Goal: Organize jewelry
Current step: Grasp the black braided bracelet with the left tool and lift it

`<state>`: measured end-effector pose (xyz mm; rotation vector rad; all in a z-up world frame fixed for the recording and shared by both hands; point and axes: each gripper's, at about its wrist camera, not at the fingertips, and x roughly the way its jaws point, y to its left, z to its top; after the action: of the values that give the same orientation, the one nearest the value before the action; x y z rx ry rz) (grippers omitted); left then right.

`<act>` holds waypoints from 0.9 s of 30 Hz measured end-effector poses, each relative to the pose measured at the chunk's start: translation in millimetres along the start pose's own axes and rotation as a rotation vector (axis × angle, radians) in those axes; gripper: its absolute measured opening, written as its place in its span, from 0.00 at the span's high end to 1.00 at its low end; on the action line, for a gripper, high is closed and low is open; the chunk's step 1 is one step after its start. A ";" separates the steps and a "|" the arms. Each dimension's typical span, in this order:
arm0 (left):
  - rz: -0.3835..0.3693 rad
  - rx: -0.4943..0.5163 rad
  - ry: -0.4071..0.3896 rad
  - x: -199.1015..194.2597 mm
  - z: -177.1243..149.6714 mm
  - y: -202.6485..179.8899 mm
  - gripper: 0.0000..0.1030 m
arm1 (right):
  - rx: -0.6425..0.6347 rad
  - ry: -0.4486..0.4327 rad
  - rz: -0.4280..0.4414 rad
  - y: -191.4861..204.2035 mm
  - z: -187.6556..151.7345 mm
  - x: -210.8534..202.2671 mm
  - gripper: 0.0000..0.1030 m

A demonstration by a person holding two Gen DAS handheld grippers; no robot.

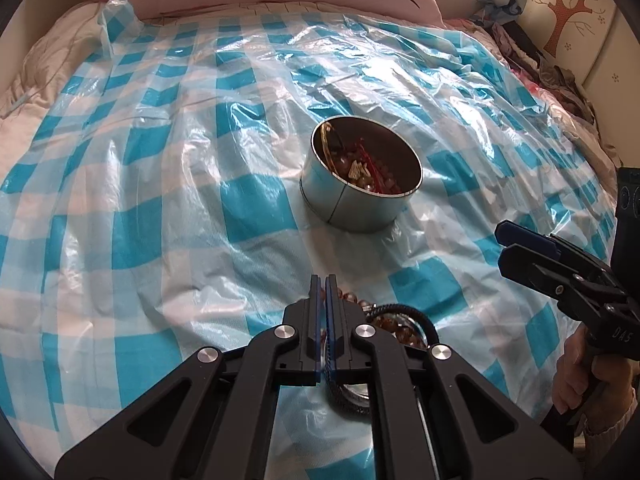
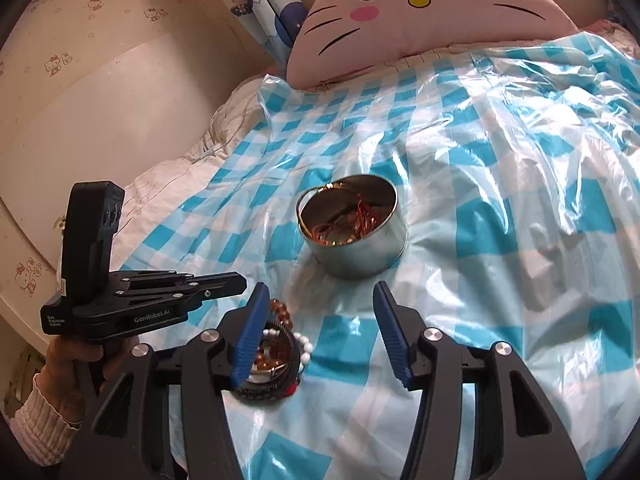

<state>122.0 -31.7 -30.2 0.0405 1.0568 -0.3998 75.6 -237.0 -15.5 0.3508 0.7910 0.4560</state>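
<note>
Blue-and-white checked plastic sheet (image 1: pixel 160 208) over the bed: our working surface. Round silver metal tin (image 2: pixel 352 236), open-topped, upright mid-sheet, already holding red cord and beads; it lies ahead of both tools. Small heap of loose jewelry (image 2: pixel 276 354) (amber and white bead strands, a dark ribbed ring), near edge of the sheet, well short of the tin. Right gripper (image 2: pixel 316 336): blue pads apart and empty; the heap sits beside and partly under our left-hand pad, off-centre rather than between the two. Left gripper (image 1: pixel 322 292): pads pressed together over the heap's edge; whether they pinch a strand we cannot tell. We judge either tool is equally near the heap.
</note>
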 end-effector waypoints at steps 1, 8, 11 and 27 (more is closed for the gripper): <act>-0.003 0.007 0.011 2.6 -4.7 -1.4 0.97 | 0.012 0.003 0.003 0.1 -5.5 0.9 0.47; 0.020 0.102 0.019 4.1 -14.2 -17.8 0.97 | 0.081 -0.013 0.011 -6.8 -13.9 -0.6 0.44; 0.005 0.110 0.009 -0.2 -14.1 -19.3 0.89 | 0.088 -0.006 0.009 -8.4 -14.3 0.5 0.44; -0.043 0.082 -0.019 -5.2 -16.6 -13.7 0.92 | 0.105 -0.018 0.030 -8.9 -15.4 -7.5 0.42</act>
<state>101.3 -39.2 -31.9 0.0874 1.0234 -0.4815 61.8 -246.3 -25.3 0.4638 0.7950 0.4399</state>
